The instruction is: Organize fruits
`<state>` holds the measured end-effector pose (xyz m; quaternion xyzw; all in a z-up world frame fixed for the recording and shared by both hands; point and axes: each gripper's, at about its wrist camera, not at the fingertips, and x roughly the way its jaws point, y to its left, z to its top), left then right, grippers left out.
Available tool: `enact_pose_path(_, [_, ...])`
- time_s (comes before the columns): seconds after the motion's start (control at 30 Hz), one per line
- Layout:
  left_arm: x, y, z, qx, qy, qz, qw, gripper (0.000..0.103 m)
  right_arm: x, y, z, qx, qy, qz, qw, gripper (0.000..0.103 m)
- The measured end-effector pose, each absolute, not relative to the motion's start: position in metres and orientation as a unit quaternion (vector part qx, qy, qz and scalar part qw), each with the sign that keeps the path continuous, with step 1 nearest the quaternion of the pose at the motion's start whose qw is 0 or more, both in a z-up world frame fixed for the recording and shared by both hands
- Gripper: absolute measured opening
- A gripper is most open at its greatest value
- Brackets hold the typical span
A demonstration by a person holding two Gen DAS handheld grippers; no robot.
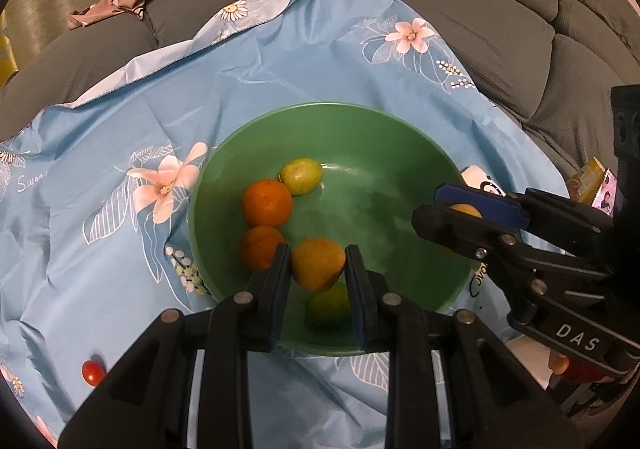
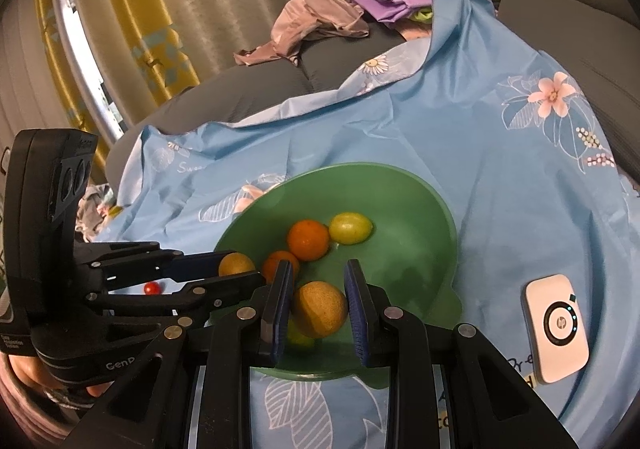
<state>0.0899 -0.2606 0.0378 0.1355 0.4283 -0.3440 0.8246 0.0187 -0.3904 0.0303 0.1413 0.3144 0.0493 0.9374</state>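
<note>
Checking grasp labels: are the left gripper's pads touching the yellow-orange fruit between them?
Touching. The left wrist view shows the left gripper with both pads pressed against the yellow-orange fruit, no gap.

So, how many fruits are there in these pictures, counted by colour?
Orange fruit: 2
Dull yellow fruit: 2
Yellow-green fruit: 1
Green fruit: 1
Red fruit: 1
Total: 7
</note>
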Motion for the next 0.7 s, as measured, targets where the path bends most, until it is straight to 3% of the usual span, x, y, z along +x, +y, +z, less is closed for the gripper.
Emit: enact_pose_path(0.7, [0.0923, -0.2598, 0.0314, 0.133, 0.437, -0.341, 0.822, 0.028, 0.0207, -0.3897, 0.0278, 0.14, 0.324, 0.041, 0.935, 0.028])
